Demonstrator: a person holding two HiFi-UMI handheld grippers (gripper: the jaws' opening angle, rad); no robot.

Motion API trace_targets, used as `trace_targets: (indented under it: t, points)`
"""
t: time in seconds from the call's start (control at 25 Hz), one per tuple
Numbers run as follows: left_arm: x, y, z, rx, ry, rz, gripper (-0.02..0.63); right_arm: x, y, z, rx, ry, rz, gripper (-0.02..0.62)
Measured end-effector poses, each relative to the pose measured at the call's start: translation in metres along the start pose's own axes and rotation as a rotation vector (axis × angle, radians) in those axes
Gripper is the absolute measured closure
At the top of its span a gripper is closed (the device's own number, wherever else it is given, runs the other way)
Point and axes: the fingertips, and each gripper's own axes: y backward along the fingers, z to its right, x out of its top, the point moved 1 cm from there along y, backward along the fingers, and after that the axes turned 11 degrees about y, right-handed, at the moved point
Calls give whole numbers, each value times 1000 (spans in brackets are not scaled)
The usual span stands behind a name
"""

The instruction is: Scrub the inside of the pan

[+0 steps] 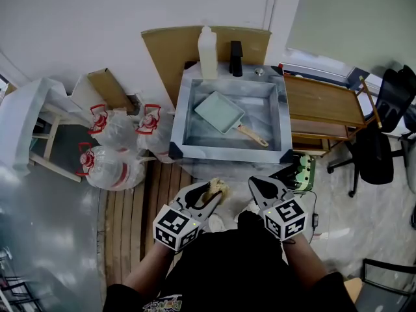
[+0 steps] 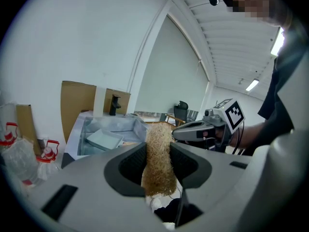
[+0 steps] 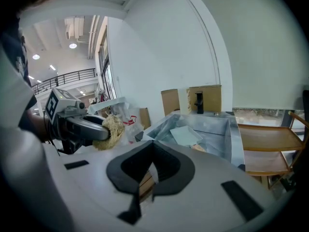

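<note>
A pale green square pan with a wooden handle lies in the steel sink; it also shows as the pan and the pan in the gripper views. My left gripper is shut on a tan fibrous scrubber, held in the air in front of the sink; the scrubber stands between its pads. My right gripper is shut and holds nothing, level with the left one. Both are short of the sink's front edge.
A white bottle and a black faucet stand at the sink's back rim. A wooden cart is right of the sink, plastic bags on its left, an office chair at far right. Slatted wood flooring lies below.
</note>
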Motion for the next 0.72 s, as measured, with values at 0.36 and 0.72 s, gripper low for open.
trace_targets:
  t: [0.36,0.72]
  points:
    - [-1,3,-7,-3,29,12,463,-2,1,-1,-19,-11,4,586]
    - [-1,4,-8,-14,26,11,464,0,1,-5,-19,-1,1,586]
